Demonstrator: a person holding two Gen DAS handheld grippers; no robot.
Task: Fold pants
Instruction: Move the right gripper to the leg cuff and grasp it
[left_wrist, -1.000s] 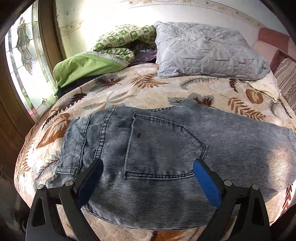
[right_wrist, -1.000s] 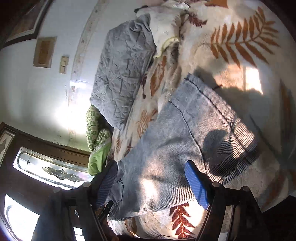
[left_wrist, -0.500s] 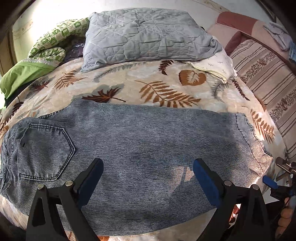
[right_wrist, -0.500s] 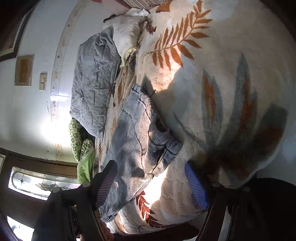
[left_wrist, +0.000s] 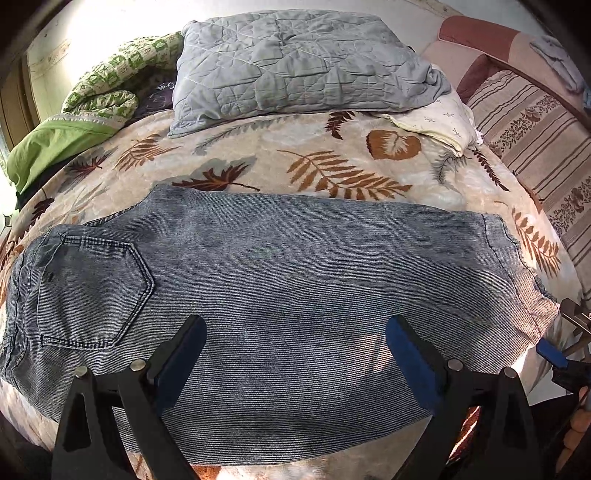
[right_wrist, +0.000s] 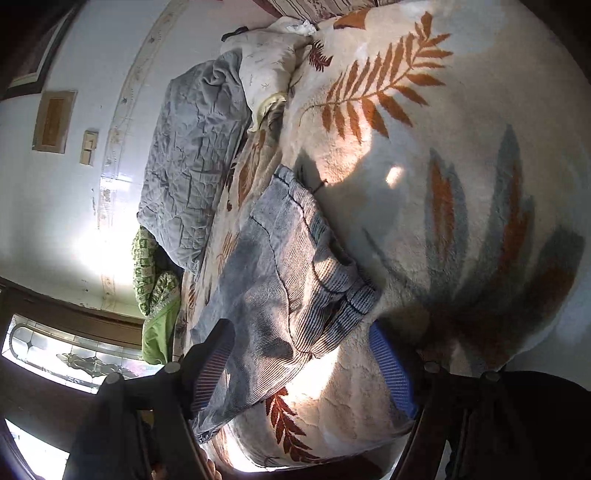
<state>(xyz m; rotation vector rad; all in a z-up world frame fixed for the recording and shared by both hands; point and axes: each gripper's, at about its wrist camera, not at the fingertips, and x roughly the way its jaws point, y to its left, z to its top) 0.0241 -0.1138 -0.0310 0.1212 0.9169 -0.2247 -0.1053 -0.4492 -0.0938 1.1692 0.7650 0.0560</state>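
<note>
Denim pants (left_wrist: 280, 295) lie flat along the bed's (left_wrist: 351, 162) near edge; left gripper (left_wrist: 295, 354) and right gripper (right_wrist: 299, 369) both gape wide, seemingly gripping nothing

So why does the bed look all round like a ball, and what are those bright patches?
Left wrist view: the fisheye lens bows the flat leaf-print blanket and blue-grey denim pants into a dome. Right wrist view: sunlight makes bright patches on the pants' hem, dark shadows beside them, and the stained-glass window glares white.
</note>
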